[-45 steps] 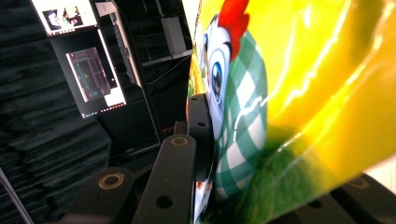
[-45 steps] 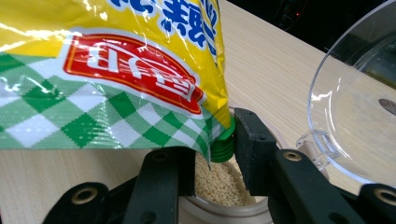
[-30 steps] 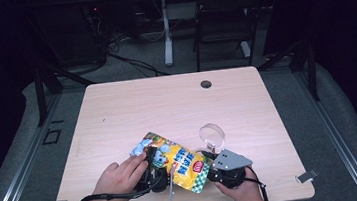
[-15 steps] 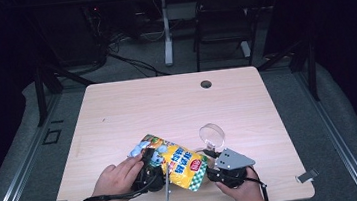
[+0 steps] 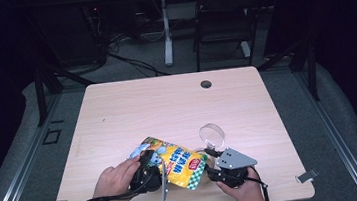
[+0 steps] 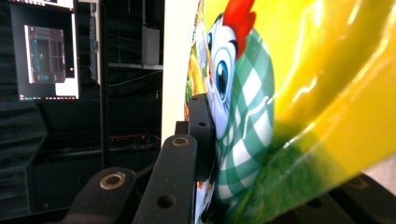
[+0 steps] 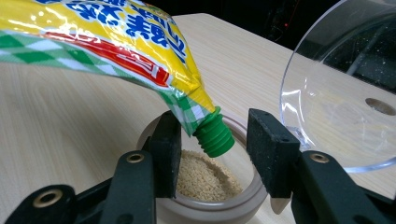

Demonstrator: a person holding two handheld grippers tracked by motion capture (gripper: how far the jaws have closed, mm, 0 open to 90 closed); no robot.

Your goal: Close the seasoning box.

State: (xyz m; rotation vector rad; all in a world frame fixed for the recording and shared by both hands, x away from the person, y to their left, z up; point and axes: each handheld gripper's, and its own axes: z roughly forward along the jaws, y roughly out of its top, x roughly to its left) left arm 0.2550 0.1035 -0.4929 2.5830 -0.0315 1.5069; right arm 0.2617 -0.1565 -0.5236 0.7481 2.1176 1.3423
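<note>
Gripping the yellow pouch (image 5: 175, 162), the left hand-held gripper (image 5: 149, 171) tilts its green cap (image 7: 214, 134) between the right hand-held gripper's (image 7: 219, 154) just-widened jaws.

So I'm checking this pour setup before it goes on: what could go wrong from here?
The pouch's green cap sits between the right gripper fingers, which have just been opening and don't press it; whether it is still screwed on can't be told. The left gripper alone clamps the yellow pouch, so the floppy bag may sag off the granule-filled jar. The clear lid close beside could get knocked.
</note>
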